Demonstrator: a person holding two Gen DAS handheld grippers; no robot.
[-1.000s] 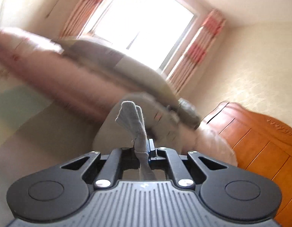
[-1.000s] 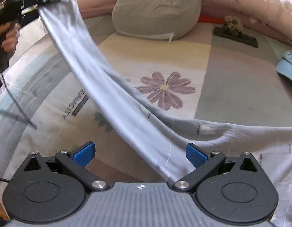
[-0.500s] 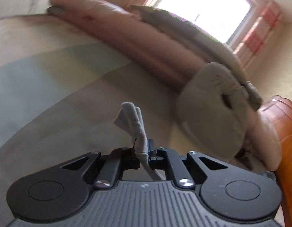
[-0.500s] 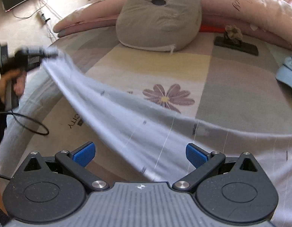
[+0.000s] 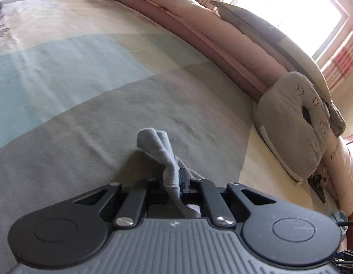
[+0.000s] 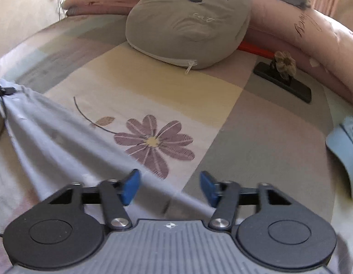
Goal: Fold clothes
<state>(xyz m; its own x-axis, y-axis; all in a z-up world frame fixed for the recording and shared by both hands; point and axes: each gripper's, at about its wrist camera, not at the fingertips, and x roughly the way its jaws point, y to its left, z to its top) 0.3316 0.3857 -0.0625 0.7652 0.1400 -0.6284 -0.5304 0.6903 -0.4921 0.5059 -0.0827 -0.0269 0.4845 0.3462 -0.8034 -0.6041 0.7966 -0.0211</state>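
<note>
A pale grey-blue garment (image 6: 50, 137) stretches low over the bed, from the far left down to under my right gripper. My left gripper (image 5: 180, 178) is shut on a bunched corner of the garment (image 5: 153, 141), close above the bedspread. In the right wrist view its black tip (image 6: 7, 89) shows at the left edge, holding that corner. My right gripper (image 6: 169, 188) points down at the bed and its jaws are closing. The garment's edge runs between the blue pads (image 6: 130, 187), which do not press on it.
The bedspread (image 6: 256, 137) has a purple flower print. A grey cat cushion (image 6: 188, 22) (image 5: 295, 123) leans on a rolled pink duvet (image 6: 313, 34) at the back. A black stand with a dried flower (image 6: 284, 77) and a blue cap (image 6: 343, 146) lie to the right.
My left gripper came down from high to just above the bed, and the stretched garment sank with it. The right gripper's jaws narrowed from wide open and it shifted across the bed.
</note>
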